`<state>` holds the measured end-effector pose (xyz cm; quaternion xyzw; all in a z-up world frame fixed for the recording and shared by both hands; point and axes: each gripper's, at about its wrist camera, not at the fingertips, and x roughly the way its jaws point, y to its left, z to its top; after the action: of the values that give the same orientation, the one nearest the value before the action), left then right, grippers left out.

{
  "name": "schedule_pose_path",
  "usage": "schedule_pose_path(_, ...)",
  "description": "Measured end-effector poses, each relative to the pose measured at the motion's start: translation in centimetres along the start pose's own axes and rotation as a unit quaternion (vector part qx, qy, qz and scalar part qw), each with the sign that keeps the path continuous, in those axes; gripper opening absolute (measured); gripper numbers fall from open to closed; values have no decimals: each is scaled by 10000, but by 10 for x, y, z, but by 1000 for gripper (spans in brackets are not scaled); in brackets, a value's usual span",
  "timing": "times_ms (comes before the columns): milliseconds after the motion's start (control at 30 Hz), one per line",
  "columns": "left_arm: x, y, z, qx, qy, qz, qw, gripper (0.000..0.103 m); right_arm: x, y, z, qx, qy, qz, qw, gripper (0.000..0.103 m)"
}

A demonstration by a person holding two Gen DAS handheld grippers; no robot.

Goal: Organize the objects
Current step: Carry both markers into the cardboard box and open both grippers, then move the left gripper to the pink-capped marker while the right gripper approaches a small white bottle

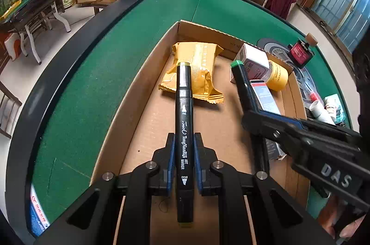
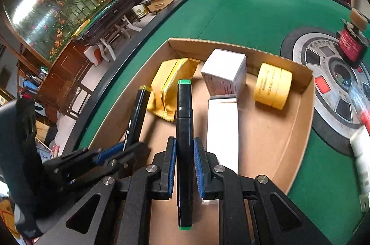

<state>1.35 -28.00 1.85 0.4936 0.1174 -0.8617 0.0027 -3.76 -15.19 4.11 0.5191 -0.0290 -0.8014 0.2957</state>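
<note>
Both grippers hang over an open cardboard box (image 1: 148, 74) (image 2: 298, 111) on the green table. My left gripper (image 1: 184, 141) is shut on a black art marker with a yellow-green cap (image 1: 183, 120), which points into the box. My right gripper (image 2: 184, 145) is shut on a black marker with a green cap (image 2: 184, 120). The right gripper (image 1: 252, 115) and its green-capped marker (image 1: 240, 78) also show at the right of the left wrist view. The left gripper (image 2: 111, 152) with its marker (image 2: 138, 111) shows at the left of the right wrist view.
In the box lie a yellow snack packet (image 1: 198, 69) (image 2: 166, 87), a white carton (image 2: 225, 74), a long white box (image 2: 223, 129) and a yellow round tin (image 2: 272, 87). Outside it, a red-labelled ink bottle (image 2: 351, 46) and a white tube (image 2: 363, 159) rest on a round printed mat (image 2: 323, 74).
</note>
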Motion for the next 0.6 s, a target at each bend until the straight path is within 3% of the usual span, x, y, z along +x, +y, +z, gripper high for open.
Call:
schedule_pose_path(167,-2,3,0,-112,-58,-165,9998,15,3,4,9,-85,-13,-125,9999,17)
schedule_pose_path(300,-9,7,-1,-210,-193,-262,9993,50,2,4,9,-125,-37,-207,9997,17)
schedule_pose_path(367,-14,6,-2,-198,-267,-262,9991,54,-2,-1,7,-80,-41,-174,9998,19)
schedule_pose_path(533,-30,7,-9,-310,-393,-279,9984,64,-28,-13,0,107,-211,-39,9997,31)
schedule_pose_path(600,-40,6,-14,-389,-431,-330,9978,64,-53,-16,-5,1,-439,-101,9990,41)
